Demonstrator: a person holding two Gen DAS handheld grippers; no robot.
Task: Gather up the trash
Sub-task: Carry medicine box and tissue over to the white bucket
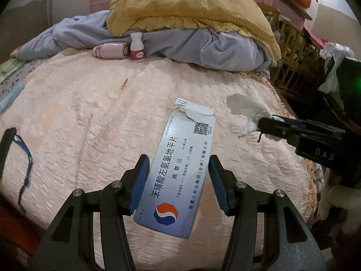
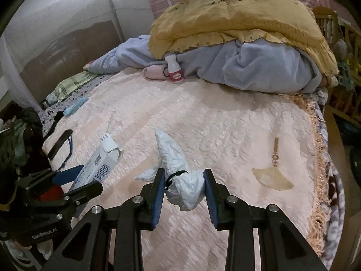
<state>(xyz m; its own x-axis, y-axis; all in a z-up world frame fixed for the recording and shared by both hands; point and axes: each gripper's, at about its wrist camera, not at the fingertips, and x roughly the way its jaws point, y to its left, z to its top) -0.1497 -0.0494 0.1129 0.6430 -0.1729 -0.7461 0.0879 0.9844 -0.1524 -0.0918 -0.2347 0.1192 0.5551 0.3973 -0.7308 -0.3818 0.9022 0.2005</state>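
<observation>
My left gripper (image 1: 178,169) is shut on a flattened white medicine box (image 1: 180,164) with Chinese print and a torn top flap, held just above the pink bedspread (image 1: 90,113). The box also shows in the right wrist view (image 2: 99,164), at the left. My right gripper (image 2: 183,180) is shut on a crumpled white tissue (image 2: 178,169) whose long end points away over the bed. In the left wrist view the right gripper (image 1: 268,124) comes in from the right with the tissue (image 1: 248,110).
A small white bottle with a pink label (image 1: 136,48) and a pink cylindrical case (image 1: 110,50) lie by a grey-blue blanket (image 1: 203,45) under a yellow cloth (image 1: 191,6). Wooden furniture (image 1: 291,52) stands right of the bed. A black strap with blue cord (image 2: 61,144) lies at the left edge.
</observation>
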